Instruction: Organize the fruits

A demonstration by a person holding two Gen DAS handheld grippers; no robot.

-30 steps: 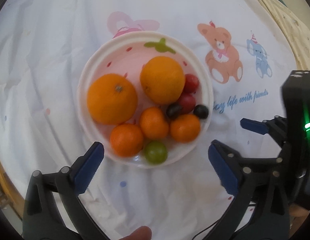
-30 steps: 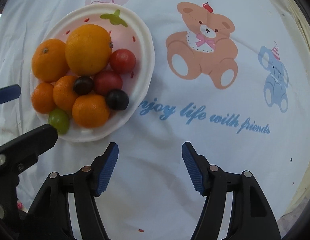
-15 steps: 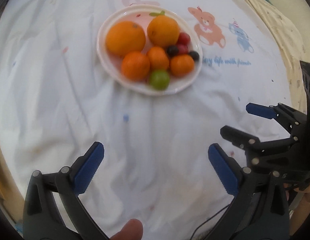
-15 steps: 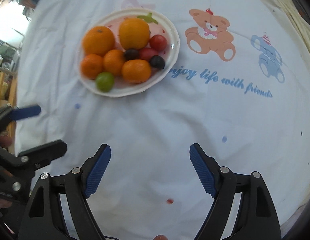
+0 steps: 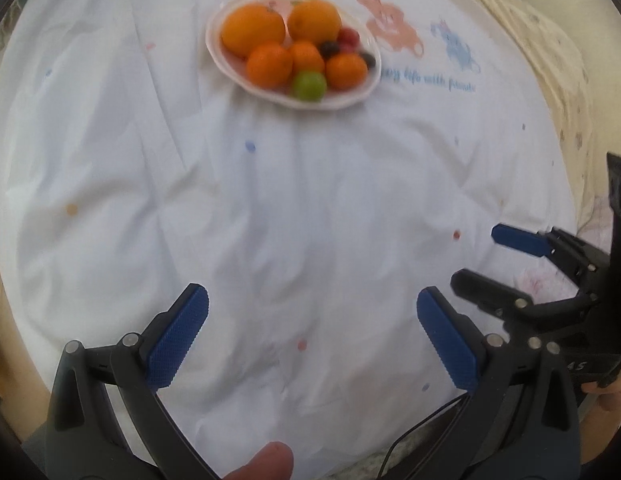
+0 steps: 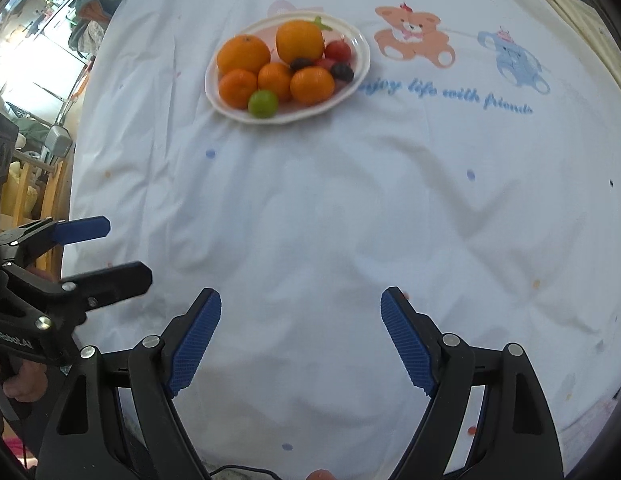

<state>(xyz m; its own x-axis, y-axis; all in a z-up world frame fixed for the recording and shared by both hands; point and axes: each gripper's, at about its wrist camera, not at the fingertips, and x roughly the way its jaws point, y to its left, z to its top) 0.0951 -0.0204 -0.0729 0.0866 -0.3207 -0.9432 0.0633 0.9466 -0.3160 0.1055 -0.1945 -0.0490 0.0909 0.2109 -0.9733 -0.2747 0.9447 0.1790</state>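
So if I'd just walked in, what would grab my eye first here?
Probably the plate piled with oranges, a green fruit and small red and dark ones, far across the white cloth. Next, the printed teddy bear right of it. Close by, the right gripper and left gripper hang open, blue-padded, holding nothing.

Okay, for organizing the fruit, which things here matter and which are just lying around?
Belongs to the job:
- plate
- two large oranges
- three small oranges
- green fruit
- red fruits
- dark fruits
- left tool and right tool, both open and empty

Just lying about:
- printed cloth
- background clutter
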